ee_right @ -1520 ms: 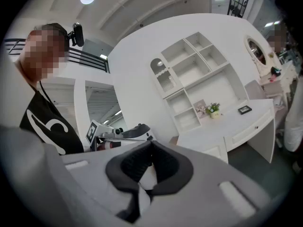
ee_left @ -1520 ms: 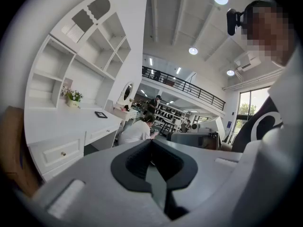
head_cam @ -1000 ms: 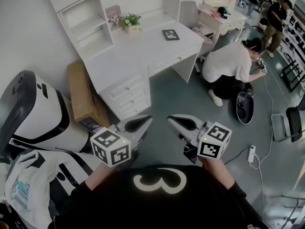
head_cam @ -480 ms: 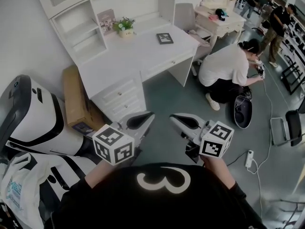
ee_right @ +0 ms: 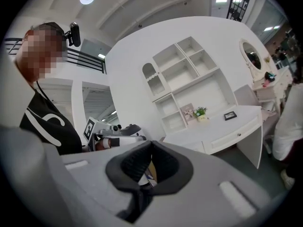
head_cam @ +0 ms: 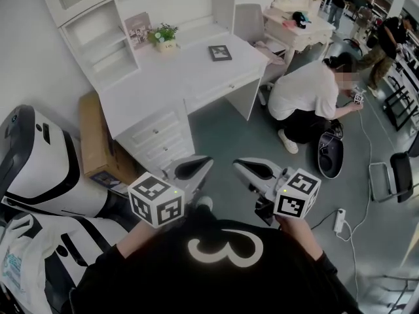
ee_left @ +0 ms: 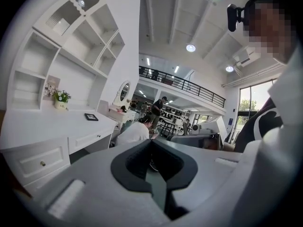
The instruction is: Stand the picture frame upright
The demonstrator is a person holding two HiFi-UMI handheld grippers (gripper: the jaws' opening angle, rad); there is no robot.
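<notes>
A small dark picture frame lies flat on the white desk, towards its right end; the left gripper view shows the picture frame and the right gripper view shows the picture frame too. Both grippers are held low in front of me, far short of the desk. My left gripper is shut with nothing in it. My right gripper is shut and empty as well. In the right gripper view the left gripper shows from the side.
A potted plant and a standing photo card sit at the desk's back by the white shelves. A cardboard box leans left of the drawers. A person in a white shirt crouches right of the desk. A power strip lies on the floor.
The desk has slid a little leftward and upward in the head view as my head moved. Both grippers stay shut and keep nearly the same place.
</notes>
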